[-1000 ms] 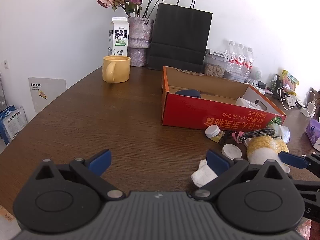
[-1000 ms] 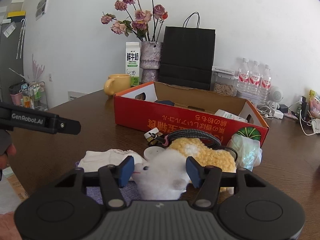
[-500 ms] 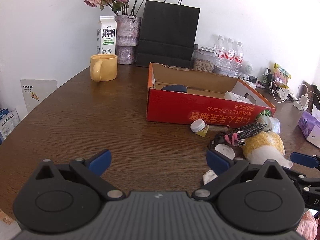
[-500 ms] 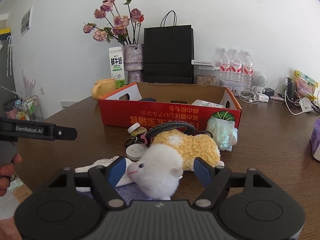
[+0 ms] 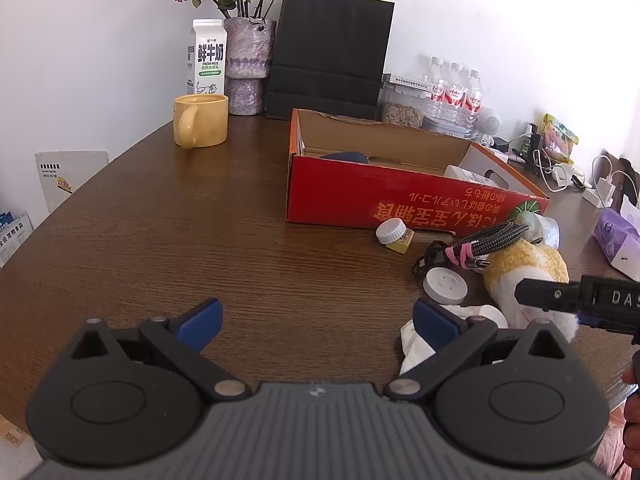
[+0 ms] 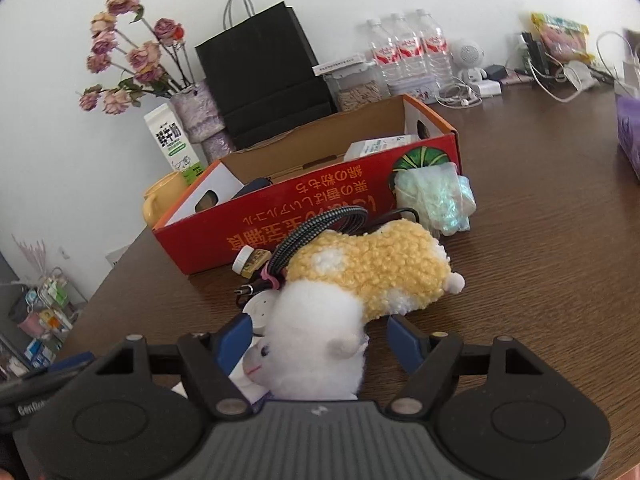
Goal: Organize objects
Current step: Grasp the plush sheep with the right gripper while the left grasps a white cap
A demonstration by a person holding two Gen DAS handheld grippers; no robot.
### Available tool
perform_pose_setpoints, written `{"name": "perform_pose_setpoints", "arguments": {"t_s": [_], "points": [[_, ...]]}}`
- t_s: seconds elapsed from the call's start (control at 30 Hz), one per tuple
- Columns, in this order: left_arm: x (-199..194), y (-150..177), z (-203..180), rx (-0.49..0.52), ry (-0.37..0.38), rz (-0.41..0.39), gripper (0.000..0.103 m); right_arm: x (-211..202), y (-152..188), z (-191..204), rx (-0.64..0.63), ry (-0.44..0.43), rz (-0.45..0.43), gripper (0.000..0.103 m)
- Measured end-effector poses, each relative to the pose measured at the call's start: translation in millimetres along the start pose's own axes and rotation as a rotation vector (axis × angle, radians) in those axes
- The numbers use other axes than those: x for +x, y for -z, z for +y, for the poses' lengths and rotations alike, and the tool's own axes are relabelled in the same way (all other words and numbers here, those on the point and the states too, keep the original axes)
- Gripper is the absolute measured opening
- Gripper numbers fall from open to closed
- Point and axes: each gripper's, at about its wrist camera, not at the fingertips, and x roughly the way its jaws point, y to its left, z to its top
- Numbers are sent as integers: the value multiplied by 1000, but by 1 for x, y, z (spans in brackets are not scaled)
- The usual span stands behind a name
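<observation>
Brown tabletop [image 5: 200, 240] carried the clutter — your right gripper [image 6: 320, 334] had just widened, fingers loosely flanking the plush sheep [image 6: 360, 280] at six o'clock of the red box [image 6: 320, 208]; your left gripper [image 5: 316, 320] gaped empty.

Each hand-held gripper [image 5: 316, 316] [image 6: 318, 334] had a ribbed grey body, black linkage arms with silver pivot screws, and blue fingertip pads [image 5: 200, 318].
</observation>
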Motion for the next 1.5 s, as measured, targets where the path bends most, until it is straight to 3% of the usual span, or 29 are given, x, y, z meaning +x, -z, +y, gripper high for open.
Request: {"name": "perform_pose_setpoints", "arguments": {"t_s": [0.13,0.2,0.23,0.27,0.63,0.87,1.1,1.13,1.17,1.2,1.23,1.5], "points": [[0,1,-3,5,7,5,103,15,-5,-6,43,22,24,75],[0,2,-5,10,10,7,103,21,-4,-10,64,0,37,65],[0,2,-5,12,10,7,103,21,-3,-11,70,-32,40,50],[0,2,-6,13,10,7,103,20,-1,-11,68,-47,42,47],[-1,0,-25,49,45,-2,103,-9,4,-20,50,-106,-5,44],[-3,7,-63,197,148,-23,102,-15,3,-27,72,-129,-25,44],[19,13,-92,275,223,11,77,-17,4,-34,79,-142,-20,44],[22,13,-93,274,232,17,67,-17,5,-35,79,-144,-19,44],[25,14,-94,274,243,24,49,-17,5,-36,77,-148,-17,44],[27,14,-94,274,263,32,36,-17,6,-36,76,-152,-16,44],[29,14,-93,265,282,43,30,-18,6,-37,74,-155,-17,44],[31,20,-91,276,249,45,30,-34,2,-40,61,-174,-59,44]]}}
